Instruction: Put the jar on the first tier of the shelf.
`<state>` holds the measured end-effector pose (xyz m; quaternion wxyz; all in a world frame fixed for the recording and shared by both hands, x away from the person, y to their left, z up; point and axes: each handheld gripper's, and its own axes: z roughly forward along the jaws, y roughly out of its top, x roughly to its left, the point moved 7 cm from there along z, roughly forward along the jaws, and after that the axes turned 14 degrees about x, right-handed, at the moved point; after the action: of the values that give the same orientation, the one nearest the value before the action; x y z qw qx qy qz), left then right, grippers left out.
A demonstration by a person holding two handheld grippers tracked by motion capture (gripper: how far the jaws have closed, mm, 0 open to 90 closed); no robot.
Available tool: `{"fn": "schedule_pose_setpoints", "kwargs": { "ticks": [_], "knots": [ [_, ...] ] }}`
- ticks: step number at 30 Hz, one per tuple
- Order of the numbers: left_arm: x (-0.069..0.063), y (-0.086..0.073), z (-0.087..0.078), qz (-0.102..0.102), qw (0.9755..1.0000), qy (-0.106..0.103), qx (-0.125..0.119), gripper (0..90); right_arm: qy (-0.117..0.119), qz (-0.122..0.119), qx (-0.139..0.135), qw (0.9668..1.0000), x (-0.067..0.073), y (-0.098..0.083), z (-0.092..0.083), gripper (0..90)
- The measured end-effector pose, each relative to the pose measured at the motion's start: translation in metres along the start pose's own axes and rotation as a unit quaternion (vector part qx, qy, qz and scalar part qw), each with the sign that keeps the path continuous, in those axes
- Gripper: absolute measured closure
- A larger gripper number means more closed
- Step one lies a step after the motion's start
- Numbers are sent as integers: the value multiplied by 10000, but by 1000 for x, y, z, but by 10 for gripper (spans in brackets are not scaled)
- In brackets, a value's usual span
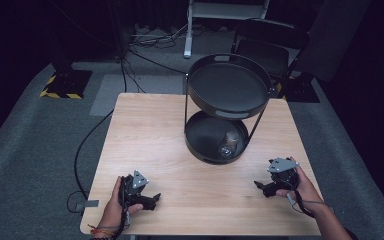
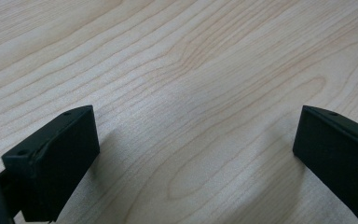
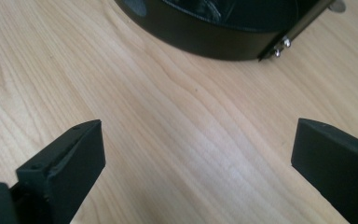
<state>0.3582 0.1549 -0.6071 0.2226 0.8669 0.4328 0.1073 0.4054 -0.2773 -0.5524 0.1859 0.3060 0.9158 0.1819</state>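
A black two-tier round tray stand rises at the back middle of the wooden table. A clear glass lies in its lower tray. My left gripper rests near the front left edge, held by a hand, its jaws wide apart over bare wood. My right gripper rests near the front right, also open, with nothing between its jaws. In the right gripper view the lower tray's black wall and a stand leg with screws lie just ahead.
The upper tray holds nothing visible. Grey carpet surrounds the table. Cables trail off the left side, and a black chair and stand bases sit behind.
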Motion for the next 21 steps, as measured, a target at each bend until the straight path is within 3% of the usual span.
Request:
{"fn": "schedule_pose_setpoints", "kwargs": {
  "ticks": [21],
  "knots": [
    [0,0,0,-1,10000,6,3,0,-8,307,207,9993,3,-49,10,27]
  ]
}}
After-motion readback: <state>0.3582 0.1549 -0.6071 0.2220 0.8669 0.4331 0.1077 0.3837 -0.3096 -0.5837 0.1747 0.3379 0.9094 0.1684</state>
